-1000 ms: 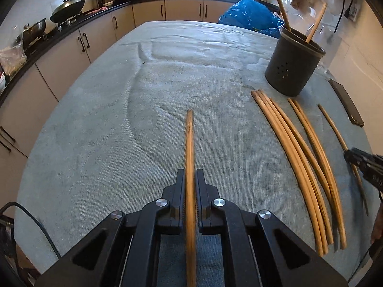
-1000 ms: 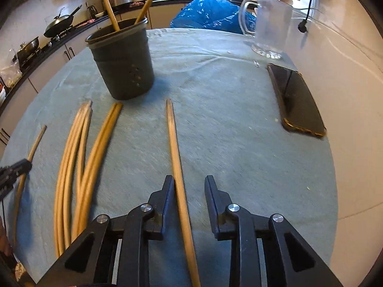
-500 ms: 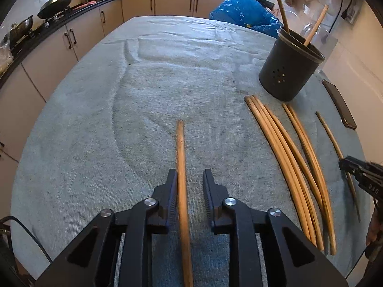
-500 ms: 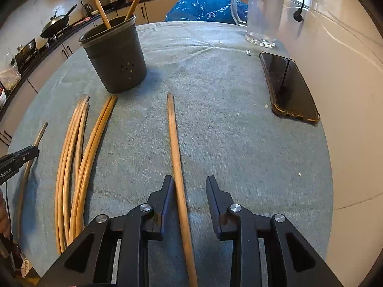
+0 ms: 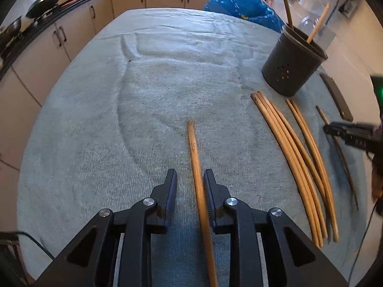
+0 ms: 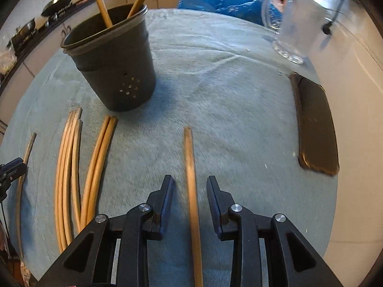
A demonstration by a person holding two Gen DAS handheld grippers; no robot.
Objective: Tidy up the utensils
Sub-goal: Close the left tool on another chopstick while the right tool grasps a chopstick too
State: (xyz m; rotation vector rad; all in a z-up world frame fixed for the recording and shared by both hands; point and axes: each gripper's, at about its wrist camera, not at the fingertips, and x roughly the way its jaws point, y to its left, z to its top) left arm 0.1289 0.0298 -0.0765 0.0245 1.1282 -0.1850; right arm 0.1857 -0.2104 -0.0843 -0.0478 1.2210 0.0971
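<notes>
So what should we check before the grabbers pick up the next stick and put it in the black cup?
1. A stick lies between the left gripper fingers: ok, one stick runs up the gap.
2. Left gripper squeezing it: not ok, there is a gap on both sides.
3. A stick lies between the right gripper fingers: ok, a lone stick sits in the gap, untouched.
4. Black cup standing upright: ok, two sticks already lean inside it.
5. Room in the cup: ok, its mouth looks mostly free.
6. Nothing in the way: cannot tell for sure; a phone and a glass mug sit near the right side.
</notes>
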